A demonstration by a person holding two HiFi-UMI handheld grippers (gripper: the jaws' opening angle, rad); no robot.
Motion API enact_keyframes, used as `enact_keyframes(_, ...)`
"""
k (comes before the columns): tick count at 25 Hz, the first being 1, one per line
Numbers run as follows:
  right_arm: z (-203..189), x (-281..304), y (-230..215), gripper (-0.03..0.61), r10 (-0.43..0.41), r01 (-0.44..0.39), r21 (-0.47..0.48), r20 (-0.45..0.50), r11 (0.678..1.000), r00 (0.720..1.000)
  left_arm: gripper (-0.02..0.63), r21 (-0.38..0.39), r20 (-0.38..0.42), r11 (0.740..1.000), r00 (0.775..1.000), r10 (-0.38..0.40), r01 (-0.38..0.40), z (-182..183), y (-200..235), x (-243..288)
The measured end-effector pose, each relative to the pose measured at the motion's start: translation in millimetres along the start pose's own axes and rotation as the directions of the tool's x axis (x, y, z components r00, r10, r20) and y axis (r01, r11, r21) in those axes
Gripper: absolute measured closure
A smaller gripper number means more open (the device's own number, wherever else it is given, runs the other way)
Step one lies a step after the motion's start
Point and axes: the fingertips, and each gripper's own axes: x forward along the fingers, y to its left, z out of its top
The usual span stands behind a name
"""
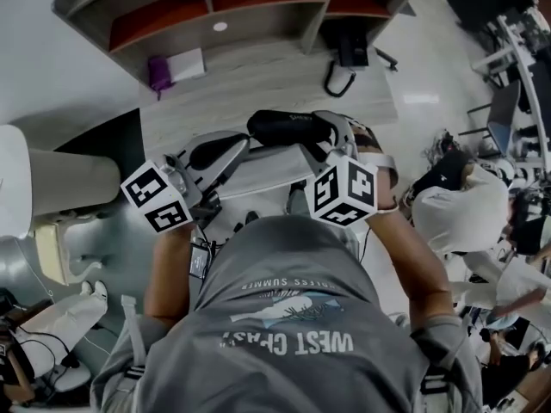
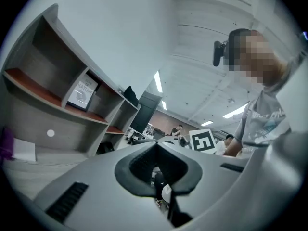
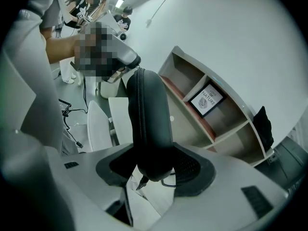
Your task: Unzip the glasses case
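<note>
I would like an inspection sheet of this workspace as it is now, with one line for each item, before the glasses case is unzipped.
Surface: wooden desk below a shelf unit.
Job's things: black glasses case held in the air; zip looks closed, its pull hangs free.
Clutter: purple thing beside white paper; framed picture on the shelf.
Grippers: right gripper shut on the case; left gripper shut, nothing seen in it.
Cables: black cable loop on the desk; wires on the floor.
Surroundings: office; other people at the right.
</note>
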Motion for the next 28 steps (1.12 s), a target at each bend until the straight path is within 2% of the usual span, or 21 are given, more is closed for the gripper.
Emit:
enact_keyframes(4, 5.7, 4.5, 1.2, 0.348, 0.005, -0.005, 0.006, 0.009, 1.0, 1.0, 0.615, 0.054, -0.047, 0.998, 0.999, -0.022, 0.024, -10.7, -15.0, 18.6)
enact_keyframes(10, 15.5, 4.0, -3.3, 0.347, -0.003, 0.003, 0.034, 0.017, 0.999, 1.0, 0.615, 0.067, -0.012, 0.998, 1.0, 0.015, -0.014, -9.3, -8.3, 24.3)
enact_keyframes(20, 28.8, 6.5, 0.9, 0.342, -0.008, 0.007, 0.06, 0.004, 0.998, 1.0, 0.615, 0.101, -0.01, 0.994, 0.999, 0.04, -0.039, -16.2, -11.1, 32.9)
enact_keyframes(22, 35.4, 4.7, 0.8, 0.339, -0.007, 0.004, 0.059, 0.052, 0.998, 0.999, 0.615, 0.058, 0.036, 0.998, 0.999, 0.032, -0.035, -9.9, -8.7, 29.1)
enact_keyframes(24, 45.1, -1.3, -1.3, 0.333, -0.015, 0.009, 0.043, 0.145, 0.999, 0.989, 0.615, -0.045, 0.106, 0.999, 0.994, 0.006, -0.002, -1.2, -2.7, 22.0)
enact_keyframes(26, 55.6, -10.4, -4.0, 0.333, -0.027, 0.019, 0.033, 0.265, 0.999, 0.964, 0.615, -0.166, 0.181, 0.985, 0.983, -0.027, 0.057, 5.8, 4.3, 14.1)
enact_keyframes(28, 64.8, -19.6, -4.8, 0.33, -0.049, 0.045, 0.021, 0.374, 0.999, 0.926, 0.615, -0.253, 0.252, 0.959, 0.966, -0.064, 0.129, 11.0, 7.3, 7.0)
